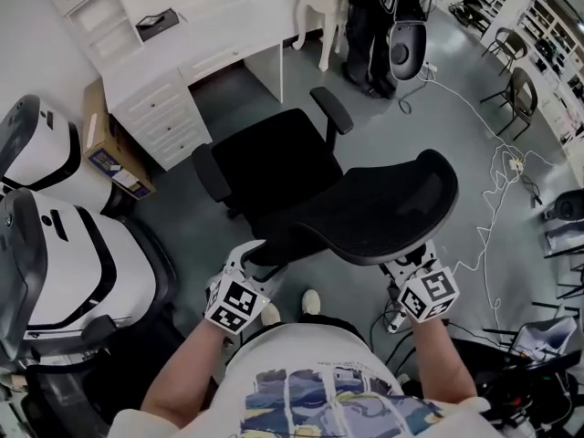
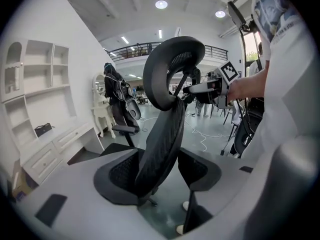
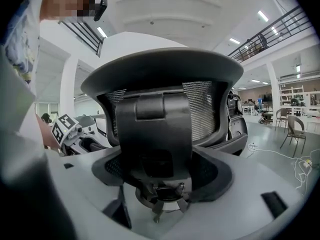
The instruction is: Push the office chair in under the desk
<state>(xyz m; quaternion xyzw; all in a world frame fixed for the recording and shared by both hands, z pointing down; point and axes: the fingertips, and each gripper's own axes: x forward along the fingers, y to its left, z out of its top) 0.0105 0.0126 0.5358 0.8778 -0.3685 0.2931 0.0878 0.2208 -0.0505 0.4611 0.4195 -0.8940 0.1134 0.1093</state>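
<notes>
Both released | left hand-held gripper (image 1: pixel 258 257): office chair (image 1: pixel 365 213) backrest edge between jaws | right hand-held gripper (image 1: pixel 407 261): behind backrest

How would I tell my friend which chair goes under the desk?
Find the long white desk with drawers along the wall. Right in front of it stands the office chair, its seat turned toward the desk. It is all black, with a mesh back and two armrests, unlike the big white seats beside it.

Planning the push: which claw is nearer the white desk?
Left. The left claw is at the left end of the chair backrest, toward the white desk; the right claw is at its right end, farther off.
</notes>
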